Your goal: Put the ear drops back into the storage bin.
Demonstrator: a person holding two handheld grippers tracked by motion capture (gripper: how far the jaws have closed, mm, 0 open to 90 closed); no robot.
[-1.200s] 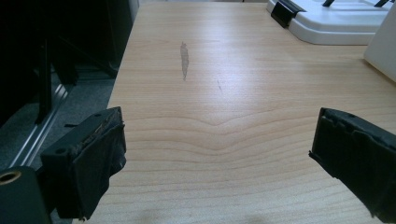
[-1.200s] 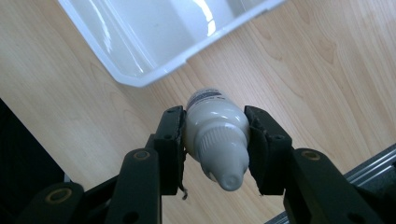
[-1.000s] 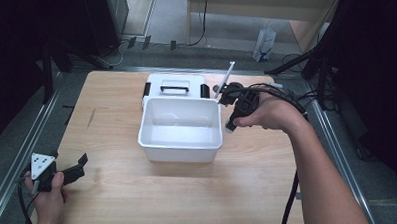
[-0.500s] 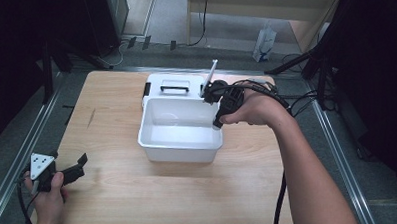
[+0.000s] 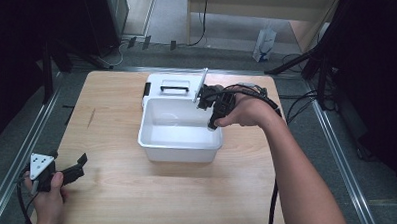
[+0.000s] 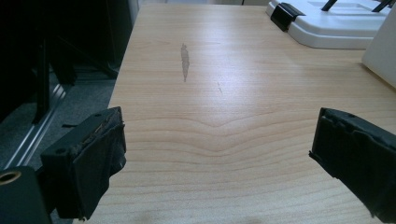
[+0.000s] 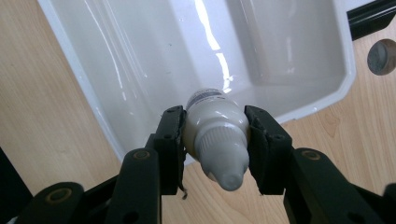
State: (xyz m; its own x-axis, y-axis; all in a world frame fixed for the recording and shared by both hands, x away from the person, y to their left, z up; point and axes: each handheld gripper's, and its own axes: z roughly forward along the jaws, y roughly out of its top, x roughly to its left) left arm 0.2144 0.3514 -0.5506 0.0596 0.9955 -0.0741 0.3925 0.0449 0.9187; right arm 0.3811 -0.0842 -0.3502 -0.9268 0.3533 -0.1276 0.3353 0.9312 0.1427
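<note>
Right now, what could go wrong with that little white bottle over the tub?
1. The right gripper holds the white bottle only by its rounded sides, so it might slip.
2. The bottle is near the white tub's rim, so if let go now it might bounce onto the table.

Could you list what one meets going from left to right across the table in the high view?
Left gripper → white bin → right gripper, holding a white bottle at the bin's far right corner.
</note>
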